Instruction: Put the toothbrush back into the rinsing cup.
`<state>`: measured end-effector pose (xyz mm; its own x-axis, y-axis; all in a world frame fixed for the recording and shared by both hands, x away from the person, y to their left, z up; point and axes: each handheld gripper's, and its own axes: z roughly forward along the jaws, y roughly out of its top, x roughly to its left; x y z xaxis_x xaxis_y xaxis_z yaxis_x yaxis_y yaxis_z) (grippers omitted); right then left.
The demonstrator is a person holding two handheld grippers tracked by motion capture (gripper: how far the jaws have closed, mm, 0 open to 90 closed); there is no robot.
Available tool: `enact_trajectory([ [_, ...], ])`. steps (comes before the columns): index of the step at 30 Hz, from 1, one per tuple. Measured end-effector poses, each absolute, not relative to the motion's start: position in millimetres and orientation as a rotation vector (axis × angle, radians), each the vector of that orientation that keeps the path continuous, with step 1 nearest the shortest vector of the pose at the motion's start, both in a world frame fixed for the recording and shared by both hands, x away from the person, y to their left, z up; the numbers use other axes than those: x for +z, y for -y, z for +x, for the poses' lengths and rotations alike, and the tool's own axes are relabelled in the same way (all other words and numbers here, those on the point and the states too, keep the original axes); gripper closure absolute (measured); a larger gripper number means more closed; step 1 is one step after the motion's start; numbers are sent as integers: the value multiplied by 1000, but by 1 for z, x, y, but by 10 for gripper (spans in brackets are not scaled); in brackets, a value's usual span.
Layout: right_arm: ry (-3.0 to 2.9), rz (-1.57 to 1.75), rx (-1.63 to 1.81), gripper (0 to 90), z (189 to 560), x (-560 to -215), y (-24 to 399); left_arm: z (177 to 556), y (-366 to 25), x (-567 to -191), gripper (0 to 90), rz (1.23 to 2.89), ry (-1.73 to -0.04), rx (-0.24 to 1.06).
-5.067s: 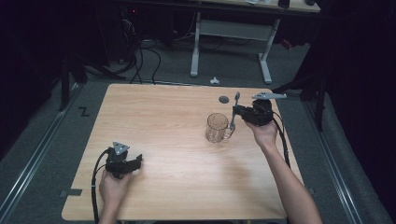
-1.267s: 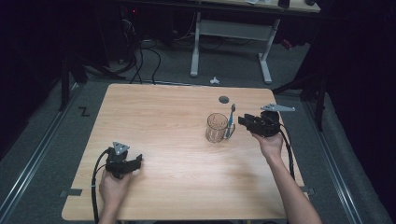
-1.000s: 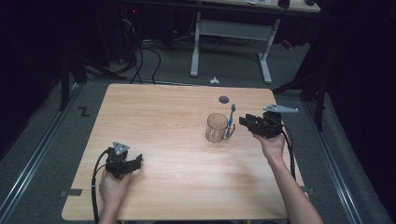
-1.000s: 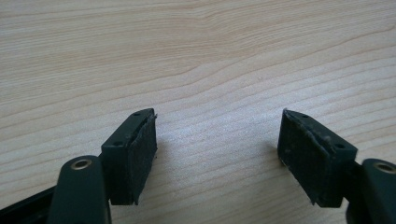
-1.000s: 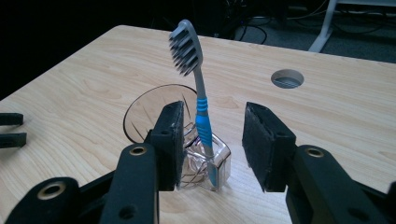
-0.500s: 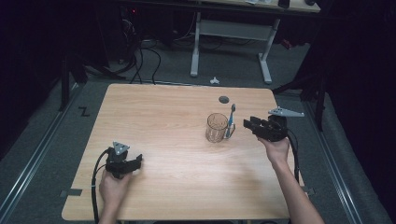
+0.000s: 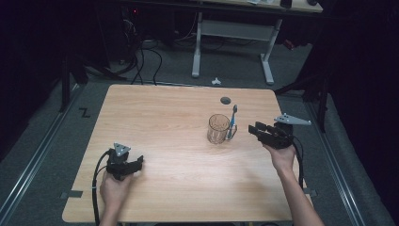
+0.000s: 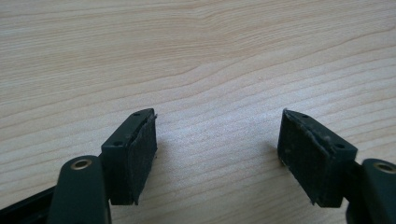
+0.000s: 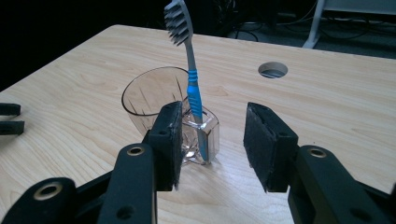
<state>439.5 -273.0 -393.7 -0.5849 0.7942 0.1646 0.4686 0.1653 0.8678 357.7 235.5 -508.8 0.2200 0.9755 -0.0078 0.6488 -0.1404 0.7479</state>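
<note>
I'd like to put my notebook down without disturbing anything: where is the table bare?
The broad wooden stretch between the left tongs and the glass is bare, as is the far left of the table. It is crowded on the right, where the toothbrush stands in the glass close to the right tongs.

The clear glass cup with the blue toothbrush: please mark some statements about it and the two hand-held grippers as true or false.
1. The blue toothbrush stands in the clear glass cup. True.
2. The cup lies on its side. False: it stands upright on the wooden table.
3. The right hand-held gripper clamps the toothbrush. False: its jaws are open and hold nothing.
4. The left hand-held gripper is open above bare wood. True.
</note>
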Motion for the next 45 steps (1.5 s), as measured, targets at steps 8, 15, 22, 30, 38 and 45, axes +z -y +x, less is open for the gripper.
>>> enact_trajectory([
  [8,-2115,1219,1391,576,435,-397,278,358,-235,-509,287,1867,-1499,665],
  [15,-2122,1196,1392,578,430,-395,276,358,-235,-509,287,1867,-1499,665],
  [22,-2131,1181,1397,589,422,-399,275,358,-235,-509,287,1867,-1499,665],
  [30,-2134,1178,1423,600,417,-400,275,358,-235,-509,287,1867,-1499,665],
  [38,-2138,1190,1430,607,414,-408,274,358,-235,-509,287,1867,-1499,665],
  [45,-2146,1212,1423,607,411,-416,276,358,-235,-509,287,1867,-1499,665],
])
